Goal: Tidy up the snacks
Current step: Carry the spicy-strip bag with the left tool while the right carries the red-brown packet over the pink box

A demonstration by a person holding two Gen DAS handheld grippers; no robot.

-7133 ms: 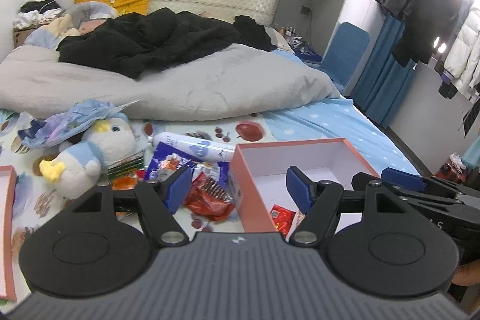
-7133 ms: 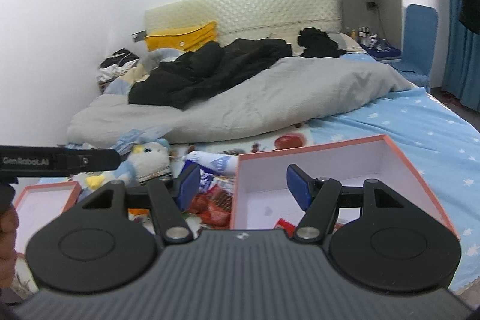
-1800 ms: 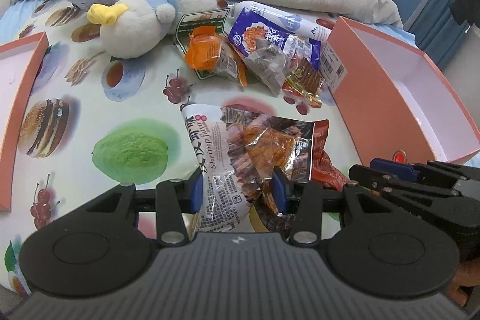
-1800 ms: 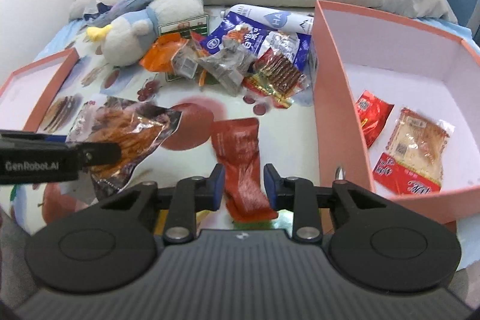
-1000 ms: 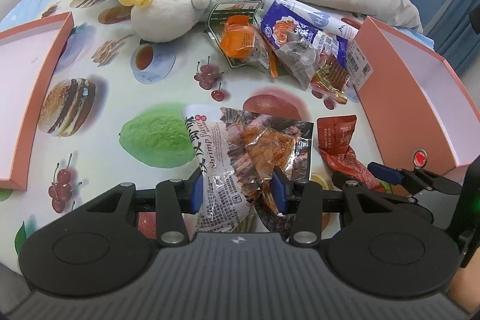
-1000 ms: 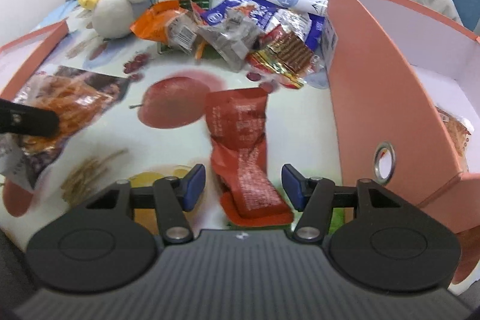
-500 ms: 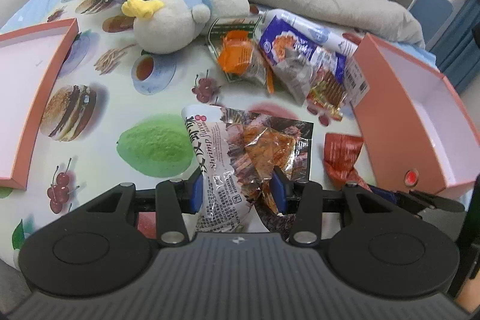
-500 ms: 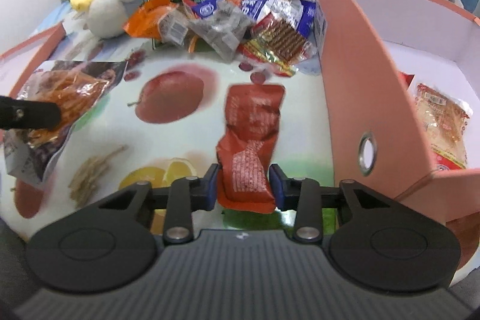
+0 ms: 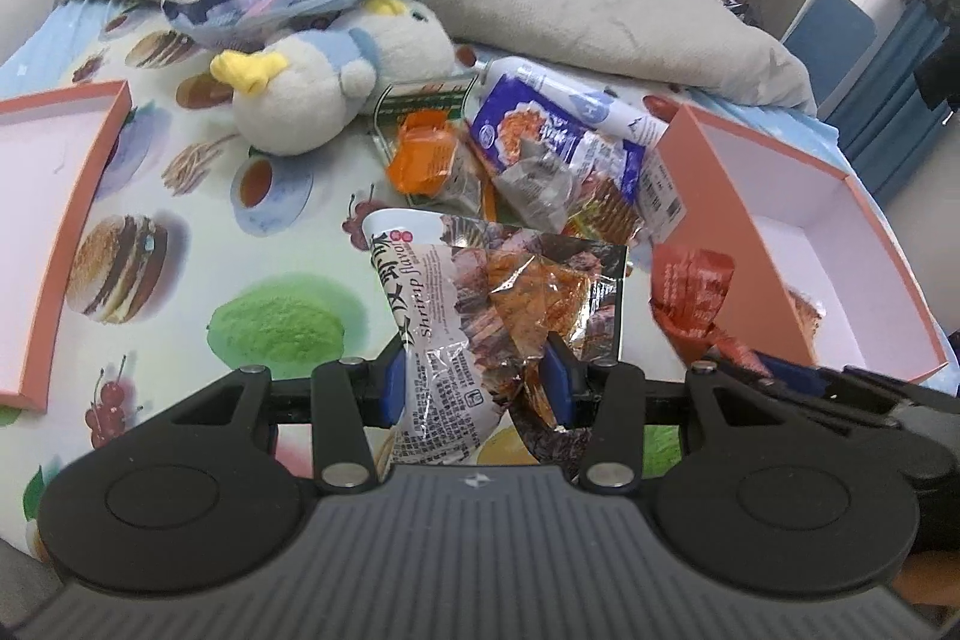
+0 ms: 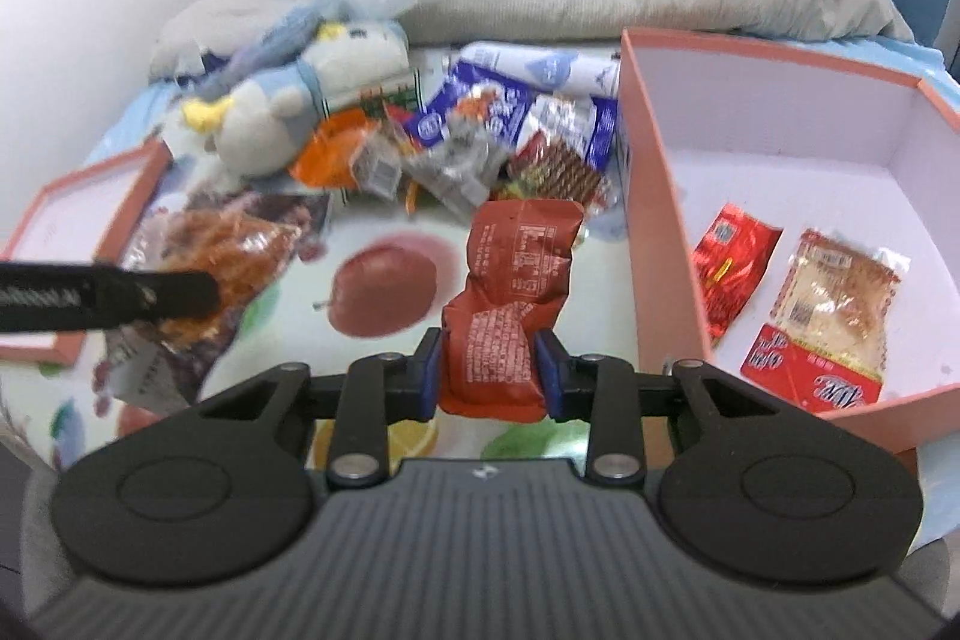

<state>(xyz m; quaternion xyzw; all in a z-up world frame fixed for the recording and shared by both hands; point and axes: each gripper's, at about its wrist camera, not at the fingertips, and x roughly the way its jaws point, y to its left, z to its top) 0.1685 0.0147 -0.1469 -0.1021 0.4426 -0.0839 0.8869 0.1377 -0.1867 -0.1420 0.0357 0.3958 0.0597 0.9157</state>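
Note:
My left gripper (image 9: pixel 474 382) is shut on a crinkly shrimp-flavour snack bag (image 9: pixel 480 292) and holds it above the printed sheet. The red packet (image 10: pixel 516 256) hangs crumpled in my right gripper (image 10: pixel 487 370), whose pads press its lower end. It is lifted just left of the pink box (image 10: pixel 660 220). Inside the box lie a small red packet (image 10: pixel 729 250) and a biscuit packet (image 10: pixel 834 292). In the right wrist view the left gripper (image 10: pixel 180 295) shows at the left edge with the shrimp bag (image 10: pixel 234 232). In the left wrist view the red packet (image 9: pixel 690 286) is beside the box wall (image 9: pixel 708 196).
A heap of loose snacks (image 10: pixel 468 148) lies behind the held packets, next to a plush bird (image 9: pixel 324 88). The pink box lid (image 9: pixel 78 196) rests at the far left. A grey duvet (image 9: pixel 540 4) and black clothes fill the back of the bed.
The right gripper's jaws closed on the red packet and lifted it off the sheet. The left gripper rose a little with the shrimp bag still in it.

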